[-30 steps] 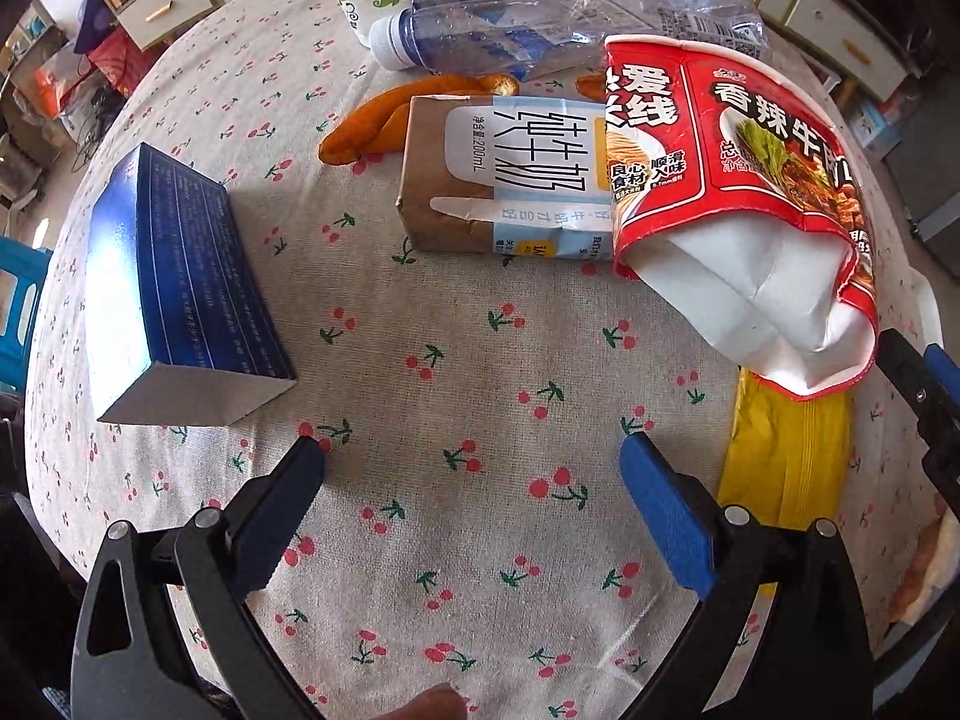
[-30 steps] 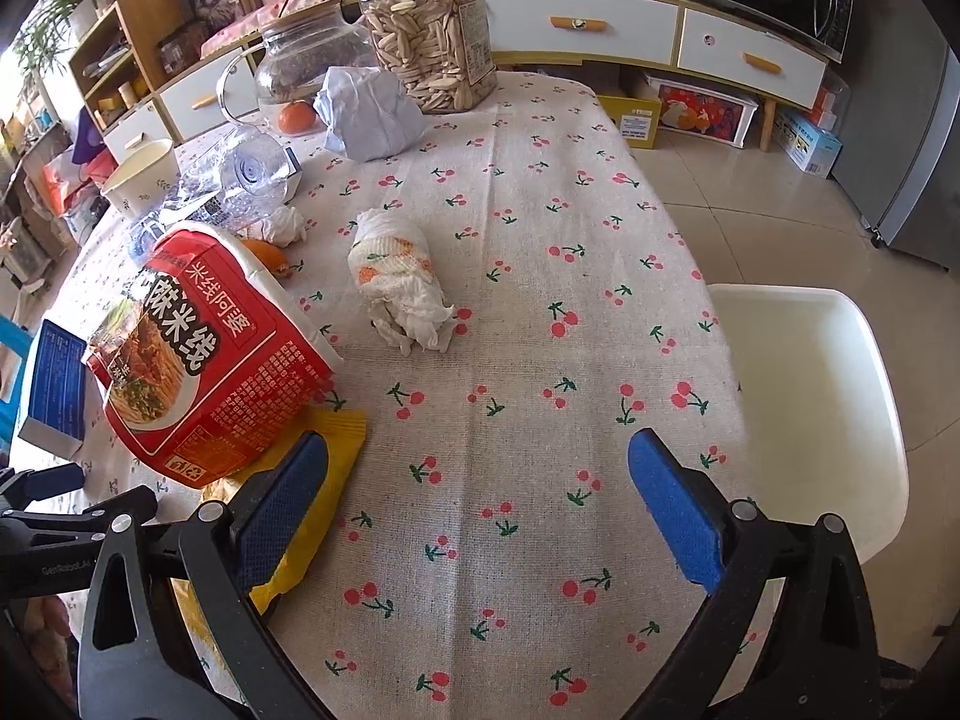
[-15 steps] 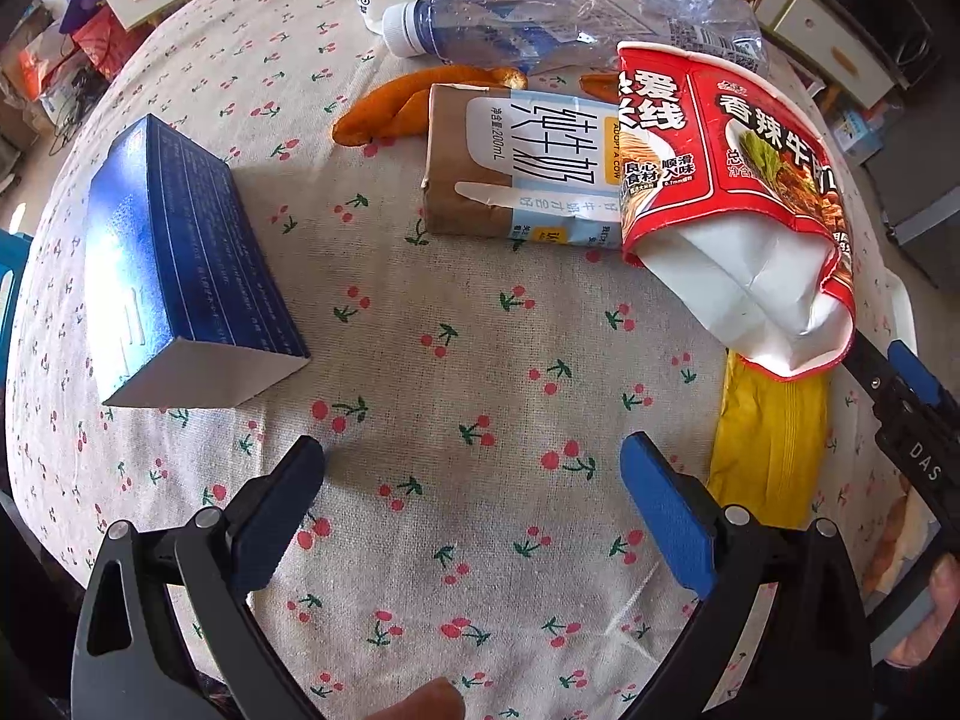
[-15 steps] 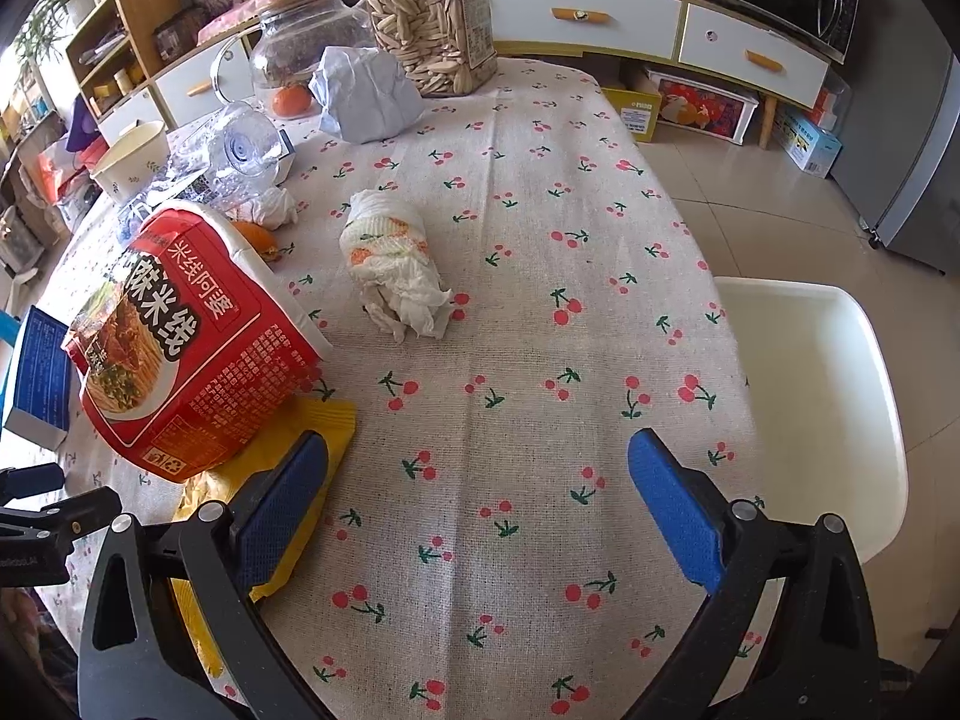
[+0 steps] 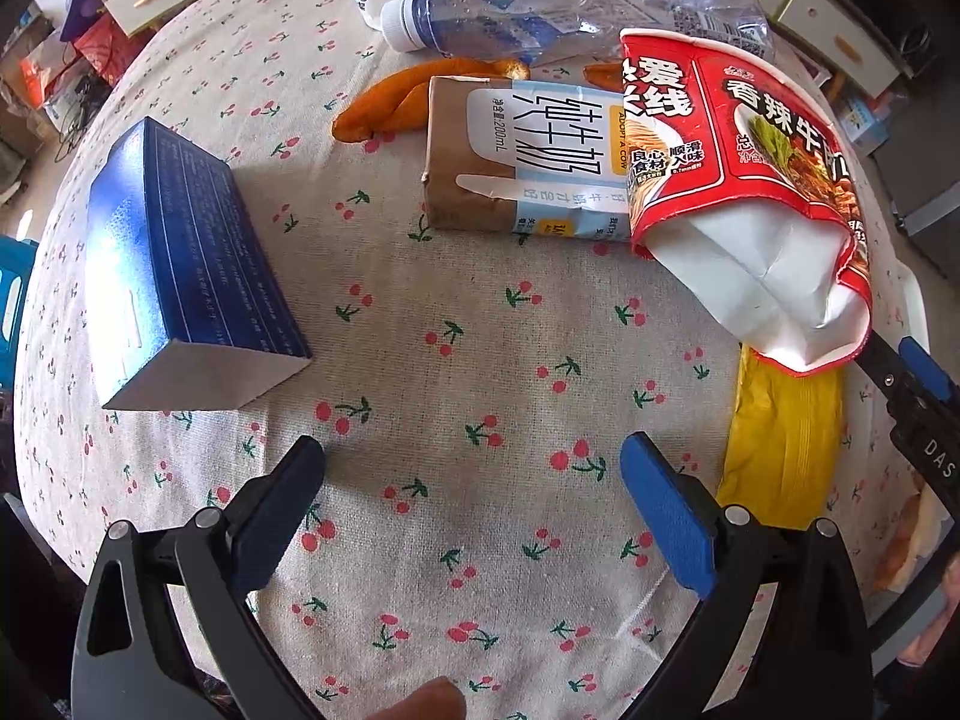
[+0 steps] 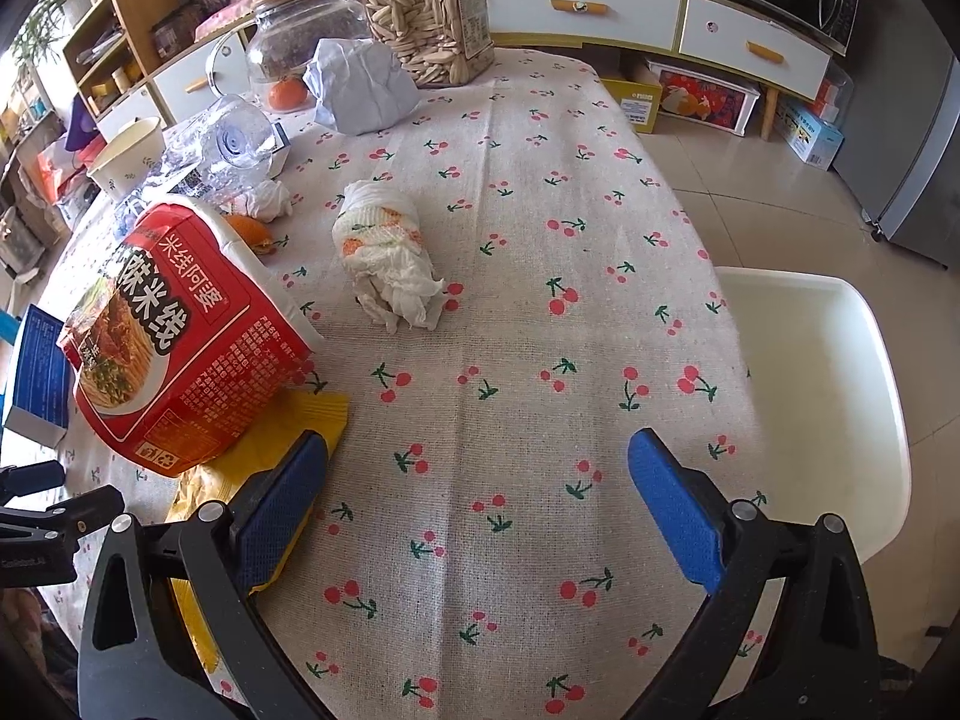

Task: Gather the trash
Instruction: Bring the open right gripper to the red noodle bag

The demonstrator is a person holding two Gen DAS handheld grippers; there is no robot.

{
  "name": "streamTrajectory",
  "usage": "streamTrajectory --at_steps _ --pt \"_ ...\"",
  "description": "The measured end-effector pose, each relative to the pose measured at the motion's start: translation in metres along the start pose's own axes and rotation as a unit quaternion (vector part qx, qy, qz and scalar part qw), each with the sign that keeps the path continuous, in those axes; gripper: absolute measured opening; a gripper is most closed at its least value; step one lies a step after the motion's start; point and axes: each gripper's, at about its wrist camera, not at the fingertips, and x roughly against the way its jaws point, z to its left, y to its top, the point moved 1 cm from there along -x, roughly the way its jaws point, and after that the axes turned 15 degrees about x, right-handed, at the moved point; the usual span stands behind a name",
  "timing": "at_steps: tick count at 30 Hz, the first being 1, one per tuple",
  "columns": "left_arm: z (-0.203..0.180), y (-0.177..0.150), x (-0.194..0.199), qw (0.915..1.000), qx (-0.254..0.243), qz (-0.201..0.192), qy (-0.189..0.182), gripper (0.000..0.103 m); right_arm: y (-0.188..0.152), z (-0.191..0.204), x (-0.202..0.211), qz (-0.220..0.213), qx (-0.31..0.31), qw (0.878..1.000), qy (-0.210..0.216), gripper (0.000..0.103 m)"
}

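Both grippers, left (image 5: 471,468) and right (image 6: 477,462), hover over the desk (image 5: 480,360), fingers spread, gripping nothing. Noodle cup (image 5: 756,192) lies tipped on a milk carton (image 5: 522,162) and yellow wrapper (image 5: 780,444). Crumpled tissue (image 6: 390,258) lies beyond the right gripper.

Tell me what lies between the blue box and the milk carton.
Nothing but bare cherry-print tablecloth lies between the blue box and the milk carton; the left wrist view shows the gap clearly.
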Motion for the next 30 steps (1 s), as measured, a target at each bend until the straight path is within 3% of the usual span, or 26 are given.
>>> streamTrajectory --at_steps 18,24,30 --pt "-0.017 -0.010 -0.021 0.9996 -0.018 -0.017 0.017 0.098 -0.001 0.003 -0.008 0.010 0.018 0.999 -0.029 0.096" --pt "-0.021 -0.019 -0.022 0.9977 -0.004 -0.067 0.011 0.098 0.000 0.002 -0.006 0.004 0.015 1.000 -0.017 0.096" --pt "-0.026 -0.023 -0.022 0.9980 -0.003 -0.061 0.014 0.098 0.006 0.012 0.003 -0.024 0.028 0.999 0.004 0.096"
